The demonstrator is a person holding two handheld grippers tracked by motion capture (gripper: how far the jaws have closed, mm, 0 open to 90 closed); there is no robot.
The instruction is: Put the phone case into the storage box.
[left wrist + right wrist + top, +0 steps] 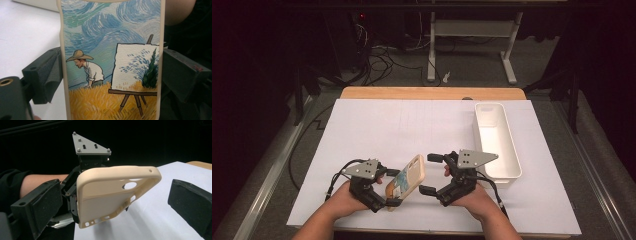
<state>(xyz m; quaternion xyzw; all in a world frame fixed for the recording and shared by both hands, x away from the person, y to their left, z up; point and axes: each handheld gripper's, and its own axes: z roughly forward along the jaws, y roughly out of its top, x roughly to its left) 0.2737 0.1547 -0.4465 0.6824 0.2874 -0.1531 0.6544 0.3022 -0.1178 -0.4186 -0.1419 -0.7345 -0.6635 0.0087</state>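
Observation:
A cream phone case (406,181) is held tilted above the white sheet, near the front of the table. My left gripper (389,188) is shut on its lower end. In the left gripper view the two jaws press the case's side edges, and its printed back (112,62) shows a painter in a straw hat beside an easel in a wheat field. My right gripper (431,174) stands open just right of the case, not touching it. The right gripper view looks into the case's hollow cream inside (110,197), with the wide-apart jaws on either side.
A long white bin (513,150) stands at the right of the white sheet (412,125), close behind my right hand. The wooden table edge (432,93) runs along the back. Beyond it lie dark floor, cables and a desk frame (472,30).

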